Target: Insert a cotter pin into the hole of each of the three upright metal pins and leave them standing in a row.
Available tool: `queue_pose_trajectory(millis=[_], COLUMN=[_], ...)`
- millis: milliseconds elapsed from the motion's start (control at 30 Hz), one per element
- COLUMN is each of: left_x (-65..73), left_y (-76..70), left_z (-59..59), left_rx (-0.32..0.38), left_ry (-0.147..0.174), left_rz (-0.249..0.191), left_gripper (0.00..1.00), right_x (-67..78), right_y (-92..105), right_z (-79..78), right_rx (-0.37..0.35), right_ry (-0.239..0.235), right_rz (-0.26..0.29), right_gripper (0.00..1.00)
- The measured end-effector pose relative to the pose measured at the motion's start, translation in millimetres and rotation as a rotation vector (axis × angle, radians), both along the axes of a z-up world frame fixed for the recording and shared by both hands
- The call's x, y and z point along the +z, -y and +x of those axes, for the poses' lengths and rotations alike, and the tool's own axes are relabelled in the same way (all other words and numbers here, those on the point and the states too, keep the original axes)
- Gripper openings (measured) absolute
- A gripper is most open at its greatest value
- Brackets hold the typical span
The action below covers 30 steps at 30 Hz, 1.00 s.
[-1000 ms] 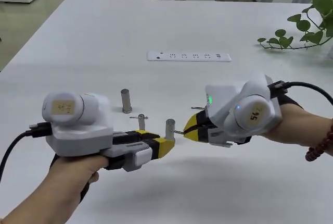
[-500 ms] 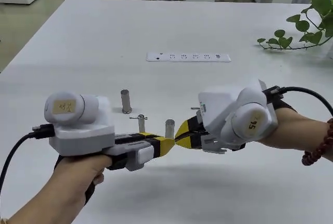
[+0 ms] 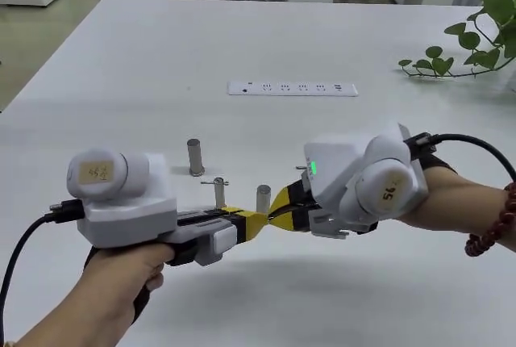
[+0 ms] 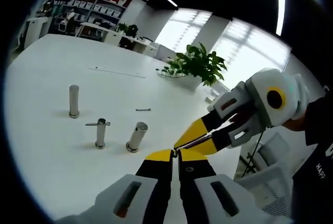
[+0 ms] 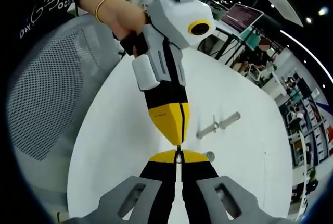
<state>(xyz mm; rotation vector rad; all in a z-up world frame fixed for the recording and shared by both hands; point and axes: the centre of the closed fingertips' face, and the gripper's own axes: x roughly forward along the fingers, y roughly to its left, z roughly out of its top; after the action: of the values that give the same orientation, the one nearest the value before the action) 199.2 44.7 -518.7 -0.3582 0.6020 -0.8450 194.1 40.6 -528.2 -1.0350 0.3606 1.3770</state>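
So the cotter pin (image 4: 195,142) is up in the air right now, low in the middle of the head view, strung between the two tools. The right gripper (image 5: 178,157) has its jaws pinched fully together on one end. The left gripper (image 4: 175,153) is closed just as tight and looks to be nipping the other end, tip to tip.

The three metal pins stand in a diagonal row on the white table (image 3: 161,56). The far pin (image 3: 194,156) is bare, the middle pin (image 3: 219,191) already has a cotter pin through its hole, and the near pin (image 3: 263,198) is bare, just behind the jaw tips. A loose cotter pin (image 4: 143,110) lies flat further back.

My take on handling: that cotter pin is thin steel wire, basically weightless, a bit springy and slick, so it'll pivot or pop out of a lazy pinch. I'd hold it at the looped head and leave the legs sticking out free for the hole. The upright pins look stiff but narrow-based, so they'd tip easily. I'd steady the near one low on its body while threading.
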Motion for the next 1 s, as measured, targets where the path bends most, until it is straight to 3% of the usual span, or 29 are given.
queue_pose_trajectory(millis=[167,233,300,533,600,867,1000], left_x=[0.0,0.2,1.0,-0.3,-2.2,-10.9,-11.1], left_y=[1.8,3.1,3.8,1.3,-0.5,-6.8,-8.2], left_z=[-2.0,-3.6,-3.3,-4.3,-4.3,-8.7,-11.5], left_rx=[-0.023,-0.039,-0.055,-0.079,-0.086,-0.125,-0.146], left_ry=[0.026,0.048,0.092,0.115,0.125,0.148,0.176], left_rz=[0.017,0.03,0.051,0.062,0.078,0.105,0.101], left_gripper=[0.0,0.0,0.0,0.0,0.0,0.0,0.0], right_x=[-0.9,-1.4,-1.7,-2.9,-2.7,-4.6,-7.9], right_y=[0.8,1.1,1.6,4.1,5.0,7.3,8.9], right_z=[-1.4,-1.9,-1.4,-1.3,-0.6,-7.0,-9.4], right_rx=[-0.013,-0.021,-0.039,-0.093,-0.121,-0.234,-0.275], right_ry=[-0.018,-0.031,-0.043,-0.106,-0.136,-0.353,-0.445], right_rz=[0.006,0.009,0.014,0.044,0.067,0.182,0.226], right_gripper=[0.0,0.0,0.0,0.0,0.0,0.07,0.1])
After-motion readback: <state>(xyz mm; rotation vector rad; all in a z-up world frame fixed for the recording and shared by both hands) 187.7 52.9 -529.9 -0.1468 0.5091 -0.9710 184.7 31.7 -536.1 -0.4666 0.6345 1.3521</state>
